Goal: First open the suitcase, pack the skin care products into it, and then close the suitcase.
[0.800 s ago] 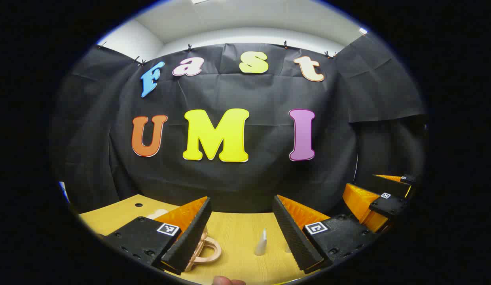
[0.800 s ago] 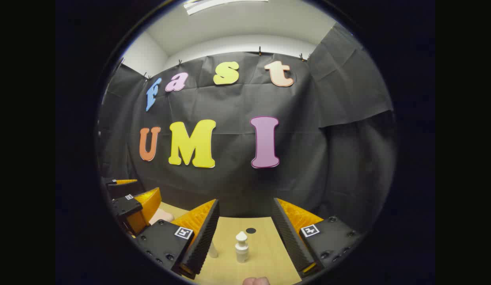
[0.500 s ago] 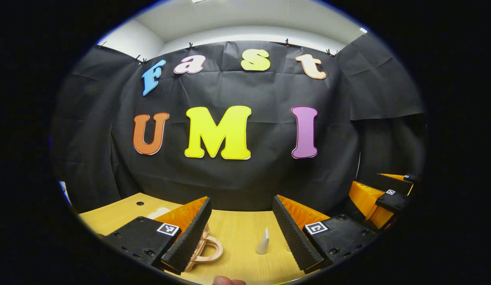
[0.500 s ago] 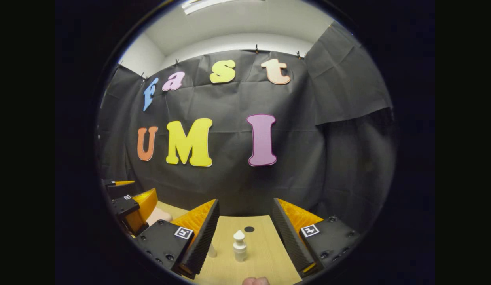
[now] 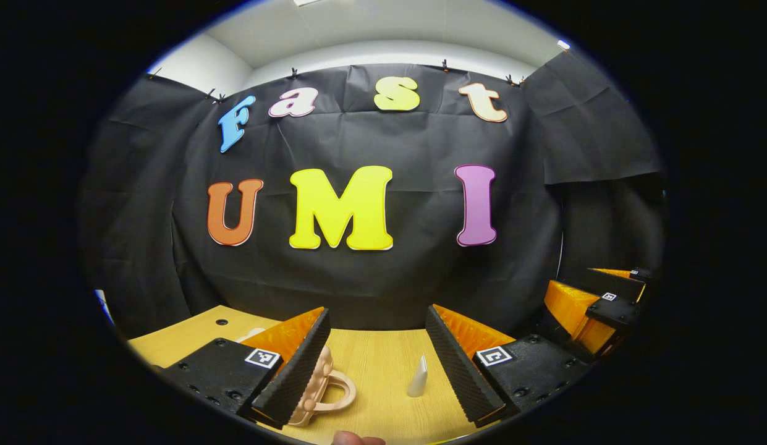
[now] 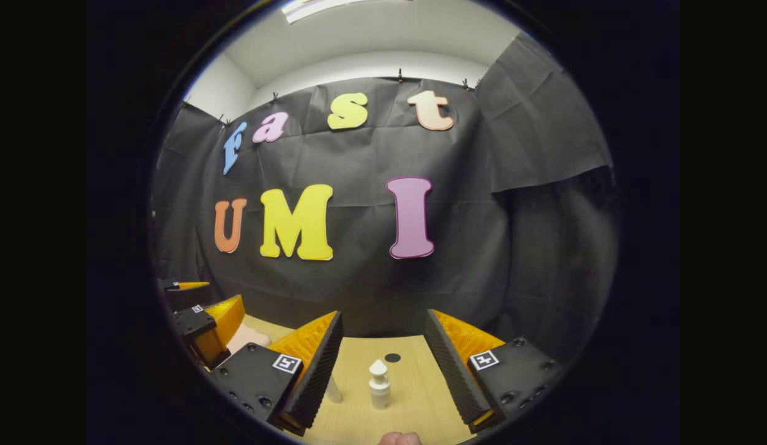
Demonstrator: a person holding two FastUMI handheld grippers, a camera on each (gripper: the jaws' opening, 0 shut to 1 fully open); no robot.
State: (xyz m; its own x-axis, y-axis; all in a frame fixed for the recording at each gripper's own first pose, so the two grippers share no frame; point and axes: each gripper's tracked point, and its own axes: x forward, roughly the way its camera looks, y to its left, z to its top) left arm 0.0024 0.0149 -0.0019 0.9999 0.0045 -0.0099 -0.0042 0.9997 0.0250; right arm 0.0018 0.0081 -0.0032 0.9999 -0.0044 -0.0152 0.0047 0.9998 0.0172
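suitcase: pink, handled, on counter, partly behind left claw's finger; claw spread, empty.

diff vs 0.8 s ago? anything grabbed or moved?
Nothing grabbed or let go. The left hand-held gripper drifted slightly, so the pink case and white tube sit a little further right in its view. The right hand-held gripper barely shifted; the white bottle stays upright between its open fingers.
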